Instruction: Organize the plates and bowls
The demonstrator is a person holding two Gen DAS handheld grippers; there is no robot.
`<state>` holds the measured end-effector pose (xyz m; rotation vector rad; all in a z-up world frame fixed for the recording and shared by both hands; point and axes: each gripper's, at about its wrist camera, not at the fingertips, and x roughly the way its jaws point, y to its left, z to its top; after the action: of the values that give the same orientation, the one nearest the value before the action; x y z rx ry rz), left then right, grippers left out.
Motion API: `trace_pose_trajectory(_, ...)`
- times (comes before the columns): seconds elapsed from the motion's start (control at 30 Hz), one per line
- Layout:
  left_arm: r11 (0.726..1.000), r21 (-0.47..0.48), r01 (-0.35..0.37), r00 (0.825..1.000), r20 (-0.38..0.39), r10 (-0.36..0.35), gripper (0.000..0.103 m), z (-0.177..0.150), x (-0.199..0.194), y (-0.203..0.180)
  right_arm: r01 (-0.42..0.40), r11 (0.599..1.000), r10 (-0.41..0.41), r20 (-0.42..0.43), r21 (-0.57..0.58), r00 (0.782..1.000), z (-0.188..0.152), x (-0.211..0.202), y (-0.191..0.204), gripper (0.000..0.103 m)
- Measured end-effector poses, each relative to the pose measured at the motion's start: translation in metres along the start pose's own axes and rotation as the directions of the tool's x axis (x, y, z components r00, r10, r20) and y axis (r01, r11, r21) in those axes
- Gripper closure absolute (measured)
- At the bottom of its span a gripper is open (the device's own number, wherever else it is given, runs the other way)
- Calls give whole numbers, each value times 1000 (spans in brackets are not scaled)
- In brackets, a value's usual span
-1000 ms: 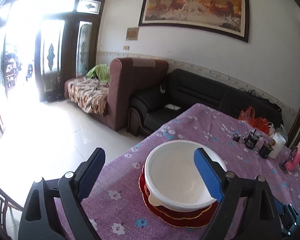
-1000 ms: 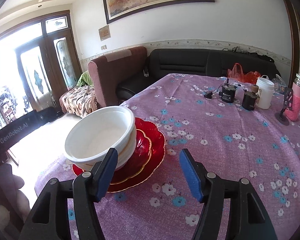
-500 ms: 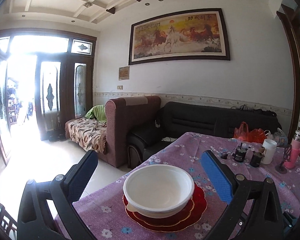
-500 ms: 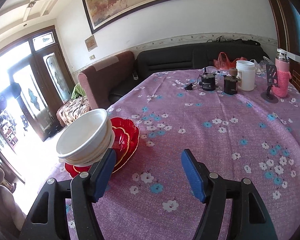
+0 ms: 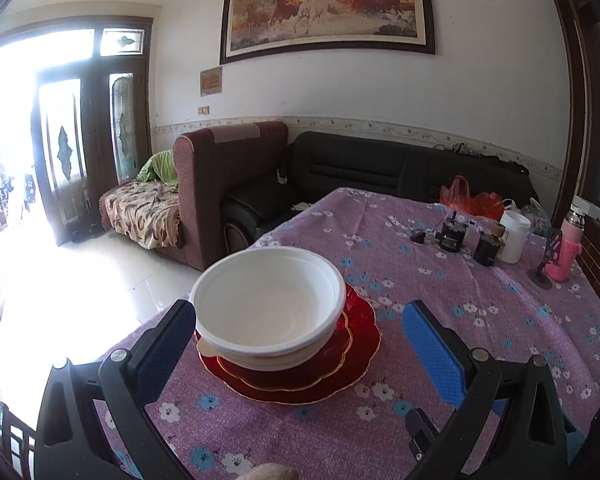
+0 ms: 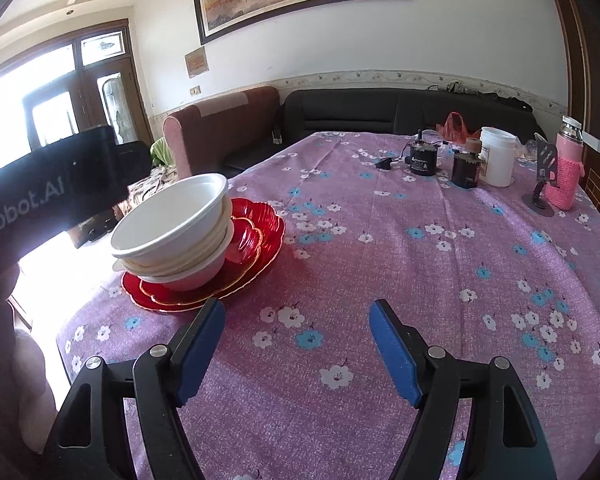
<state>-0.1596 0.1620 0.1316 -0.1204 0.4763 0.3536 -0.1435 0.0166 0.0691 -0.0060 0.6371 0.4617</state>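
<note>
White bowls sit stacked on red plates at the table's edge.

In the right wrist view, the white bowls point(image 6: 172, 228), maybe three, nest at 10 o'clock on two shiny, wavy red plates point(image 6: 256, 236). The left gripper point(image 5: 300, 336) and the right gripper point(image 6: 296, 336) are wide apart, holding nothing.
</note>
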Motion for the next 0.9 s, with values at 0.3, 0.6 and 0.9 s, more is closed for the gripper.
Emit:
trace_pose_trajectory(0.3, 1000, 12, 26, 994, -102, -25, 0, -21, 3, 10, 11, 1000, -12, -58, -21, 998, -9, 12, 9, 24)
trace_pose_trajectory(0.6, 999, 26, 47, 987, -157, -42, 0, -28, 10, 16, 19, 999, -23, -88, -49, 996, -10, 20, 21, 24)
trace_pose_trajectory(0.9, 998, 3, 63, 978, -200, -61, 0, -35, 19, 31, 47, 994, -58, -111, -100, 992, 0, 31, 35, 23)
